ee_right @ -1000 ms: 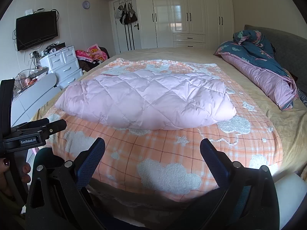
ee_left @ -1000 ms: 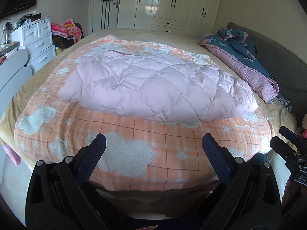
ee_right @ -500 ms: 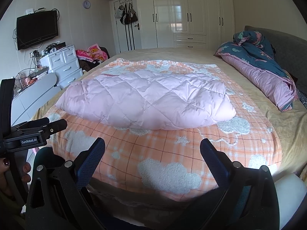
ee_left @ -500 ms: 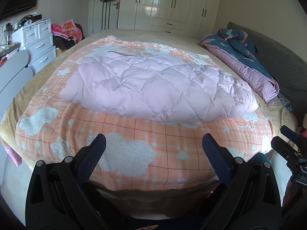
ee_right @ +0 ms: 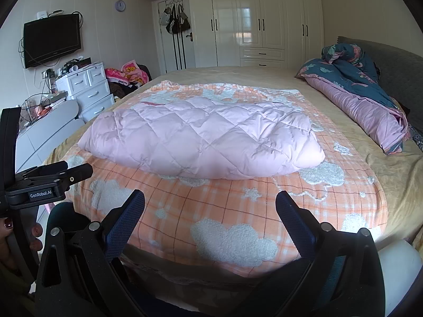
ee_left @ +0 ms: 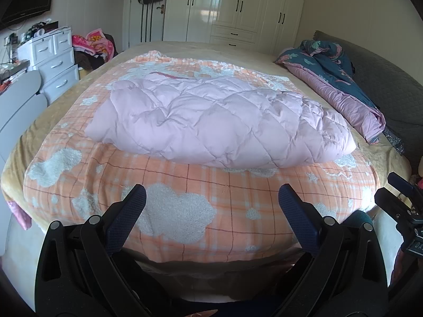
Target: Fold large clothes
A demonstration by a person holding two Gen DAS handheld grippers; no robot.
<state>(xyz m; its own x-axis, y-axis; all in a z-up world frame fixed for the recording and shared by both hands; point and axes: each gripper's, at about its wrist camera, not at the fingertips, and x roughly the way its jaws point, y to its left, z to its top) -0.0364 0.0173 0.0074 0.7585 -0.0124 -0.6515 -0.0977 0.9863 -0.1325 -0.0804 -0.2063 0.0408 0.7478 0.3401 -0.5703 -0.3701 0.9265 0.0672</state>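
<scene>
Fingers (ee_left: 132,211) of your left gripper (ee_left: 211,203) stand spread wide, nothing between them, hanging off the foot of the bed (ee_left: 66,111). Left wrist view: pink quilted coat (ee_left: 211,121) lies on the orange plaid blanket (ee_left: 238,200), mid-bed, well apart from the tips. It looks already doubled over into a thick slab, long edge toward you; probably laid centrally so both tools can reach an end each. Your other tool shows at the right edge, level with this one. A rolled blue-and-purple duvet (ee_left: 341,84) sits along the far right side, clear of the work.

Right wrist view: right gripper (ee_right: 210,208) likewise gaping and empty, tips over the blanket's near edge, not touching cloth. Coat (ee_right: 201,140) sits ahead and slightly left. Left tool and your hand (ee_right: 15,237) on its handle show at the frame's left. Judgement: you're squared up for a two-ended grab; a further fold seems likely, though padding this puffy may spring back.
</scene>
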